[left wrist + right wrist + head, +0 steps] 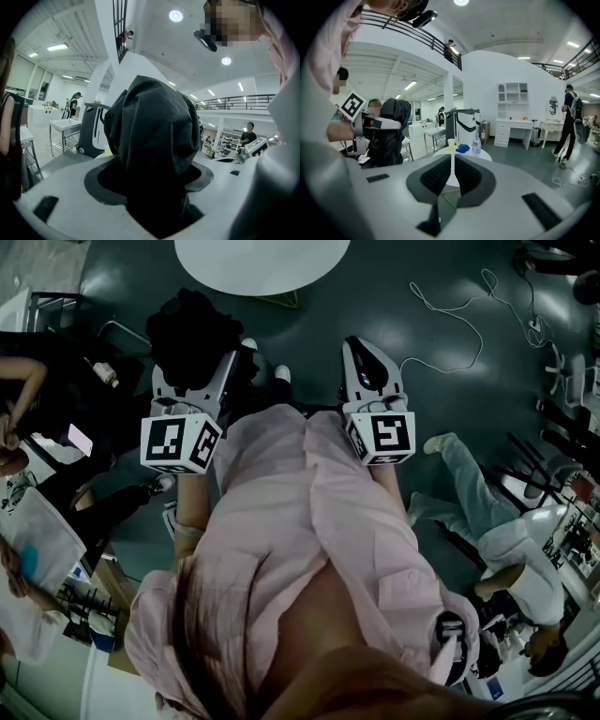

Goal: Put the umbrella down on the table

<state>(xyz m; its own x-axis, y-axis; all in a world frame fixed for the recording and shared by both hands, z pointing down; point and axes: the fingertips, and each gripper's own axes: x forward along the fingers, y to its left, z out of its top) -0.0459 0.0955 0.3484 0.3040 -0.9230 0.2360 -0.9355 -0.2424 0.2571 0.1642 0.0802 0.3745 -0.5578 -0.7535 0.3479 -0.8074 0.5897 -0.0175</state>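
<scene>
The round white surface (262,263) stood ahead of the person, well apart from both tongs. The black folded umbrella (154,140) was held off it, its bunched cloth pinched in the left tongs (220,371). The right tongs (453,164) were pressed together on nothing. The umbrella looked light, soft outside and probably stiff at its core. Loose cloth could slip, so a hold squeezing through to the shaft seemed safest. Laid on its side, it would likely settle without harm.
</scene>
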